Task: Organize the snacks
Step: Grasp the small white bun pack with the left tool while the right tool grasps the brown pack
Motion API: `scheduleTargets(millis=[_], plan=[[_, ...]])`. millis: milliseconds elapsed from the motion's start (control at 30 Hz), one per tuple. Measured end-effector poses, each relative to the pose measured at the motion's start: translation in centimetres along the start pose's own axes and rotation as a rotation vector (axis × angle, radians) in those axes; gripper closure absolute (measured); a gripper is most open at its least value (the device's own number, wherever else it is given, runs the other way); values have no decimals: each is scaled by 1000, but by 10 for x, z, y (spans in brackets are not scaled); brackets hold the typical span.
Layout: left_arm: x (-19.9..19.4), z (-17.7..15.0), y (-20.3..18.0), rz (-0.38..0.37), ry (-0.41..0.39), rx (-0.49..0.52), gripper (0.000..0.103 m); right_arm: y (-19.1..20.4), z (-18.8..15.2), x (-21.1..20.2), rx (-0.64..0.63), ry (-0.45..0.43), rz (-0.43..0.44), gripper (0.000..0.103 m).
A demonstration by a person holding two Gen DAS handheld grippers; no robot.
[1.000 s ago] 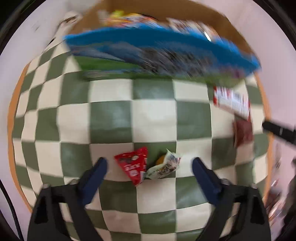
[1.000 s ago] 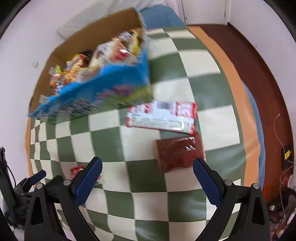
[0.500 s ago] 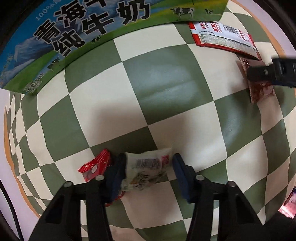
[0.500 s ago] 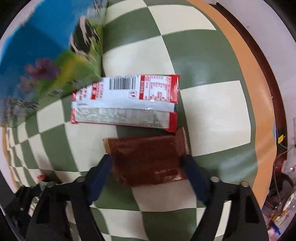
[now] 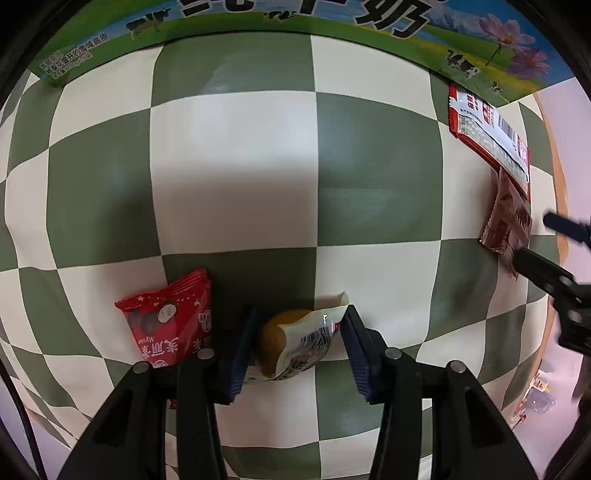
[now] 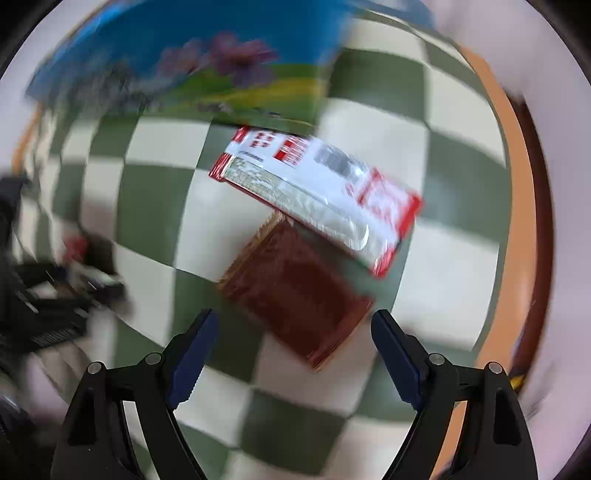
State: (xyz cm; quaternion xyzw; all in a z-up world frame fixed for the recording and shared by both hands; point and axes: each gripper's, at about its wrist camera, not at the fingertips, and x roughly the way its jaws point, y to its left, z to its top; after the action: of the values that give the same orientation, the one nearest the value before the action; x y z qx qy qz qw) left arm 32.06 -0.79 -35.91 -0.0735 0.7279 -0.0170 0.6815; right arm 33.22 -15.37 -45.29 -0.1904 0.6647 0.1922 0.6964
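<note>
My left gripper (image 5: 297, 345) is shut on a small white packet with a brown cake (image 5: 295, 341), low on the green-and-cream checkered cloth (image 5: 236, 166). A red snack packet (image 5: 168, 321) lies just left of it. My right gripper (image 6: 291, 354) is open, its jaws either side of the near end of a dark red-brown packet (image 6: 295, 291). A long red-and-white packet (image 6: 321, 195) lies past it, overlapping its far end. Both also show at the right of the left wrist view, the brown packet (image 5: 508, 218) and the long one (image 5: 487, 133).
A blue-and-green milk carton box (image 5: 295, 22) stands along the far edge of the cloth, also in the right wrist view (image 6: 207, 62). The orange table edge (image 6: 517, 206) runs down the right. The right wrist view is motion-blurred.
My left gripper has closed on the white cake packet. My right gripper has opened wider and swung round the brown packet, which now lies at an angle in view.
</note>
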Motion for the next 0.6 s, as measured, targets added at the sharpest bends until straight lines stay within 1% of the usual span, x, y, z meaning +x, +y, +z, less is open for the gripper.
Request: scheduleTargets(millis=[33, 100, 133, 200, 267, 300, 400, 433, 467, 500, 533, 600], plan=[[0, 0, -1, -2, 0, -5, 59, 6, 5, 7, -68, 15, -25, 16], [0, 2, 2, -28, 5, -22, 52, 14, 10, 21, -151, 56, -37, 16], [-9, 8, 21, -51, 11, -39, 51, 17, 11, 26, -155, 73, -33, 16], [-11, 9, 25, -86, 14, -61, 49, 14, 11, 31, -82, 88, 6, 22], [-12, 10, 31, -123, 15, -76, 49, 5, 6, 32, 55, 106, 54, 29], [-14, 11, 33, -133, 15, -80, 49, 0, 2, 32, 150, 112, 114, 30], [-12, 10, 42, -156, 25, -83, 48, -7, -11, 33, 317, 125, 280, 29], [-11, 9, 43, -153, 31, -77, 48, -10, -15, 34, 379, 134, 355, 27], [-10, 5, 47, -149, 36, -66, 46, -12, -18, 36, 423, 140, 408, 22], [-5, 3, 45, -143, 42, -49, 43, -14, -20, 36, 438, 138, 417, 20], [-1, 2, 43, -127, 52, -25, 42, -13, -19, 35, 437, 126, 400, 17], [3, 2, 34, -72, 61, 26, 42, -12, -15, 35, 421, 109, 355, 17]])
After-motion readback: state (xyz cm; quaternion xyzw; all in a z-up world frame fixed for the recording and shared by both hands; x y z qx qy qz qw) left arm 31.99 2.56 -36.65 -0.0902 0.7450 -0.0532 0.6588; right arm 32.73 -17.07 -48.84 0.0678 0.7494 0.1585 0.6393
